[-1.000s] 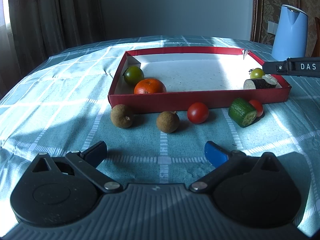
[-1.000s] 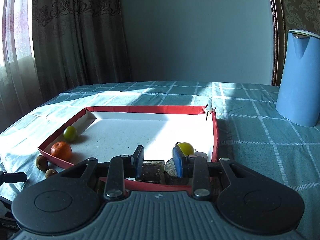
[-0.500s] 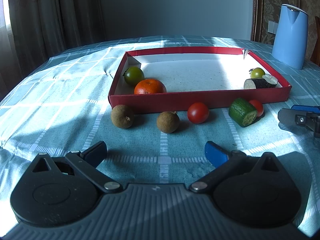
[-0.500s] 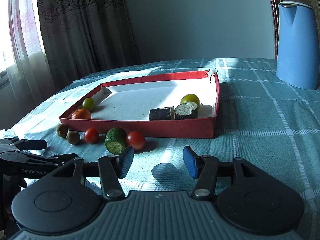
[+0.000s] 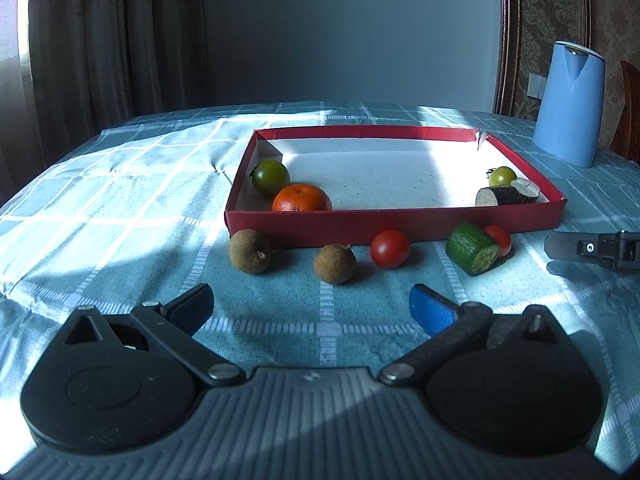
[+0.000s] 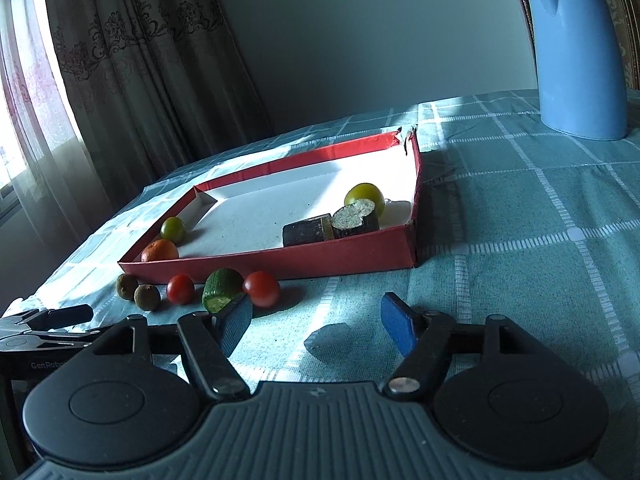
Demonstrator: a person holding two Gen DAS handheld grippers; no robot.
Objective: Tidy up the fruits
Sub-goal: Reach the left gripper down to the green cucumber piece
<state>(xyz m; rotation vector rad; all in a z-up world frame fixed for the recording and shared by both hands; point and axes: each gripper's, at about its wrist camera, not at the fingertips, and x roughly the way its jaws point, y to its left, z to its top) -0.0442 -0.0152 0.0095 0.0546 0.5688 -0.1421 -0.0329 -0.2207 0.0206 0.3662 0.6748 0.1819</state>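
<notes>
A red tray (image 5: pixel 392 227) (image 6: pixel 340 258) holds a green tomato (image 5: pixel 271 176), an orange (image 5: pixel 302 199), a yellow-green tomato (image 5: pixel 502 176) (image 6: pixel 364 196) and two dark eggplant pieces (image 5: pixel 508 195) (image 6: pixel 332 224). In front of it on the cloth lie two brown longans (image 5: pixel 250 251) (image 5: pixel 334 263), two red tomatoes (image 5: pixel 389 249) (image 6: pixel 261 288) and a cucumber piece (image 5: pixel 472 248) (image 6: pixel 221 283). My left gripper (image 5: pixel 312 308) is open and empty, near the longans. My right gripper (image 6: pixel 316 324) is open and empty, to the right of the cucumber piece.
A blue kettle (image 5: pixel 570 104) (image 6: pixel 576 52) stands at the back right of the table. The checked teal cloth (image 5: pixel 120 208) covers the table. Curtains hang at the left. A finger of the right gripper shows at the right edge of the left wrist view (image 5: pixel 592 247).
My right gripper has opened, let go of the eggplant piece in the tray, and pulled back and down to the cloth in front of the tray's right end. The left gripper stayed still.
</notes>
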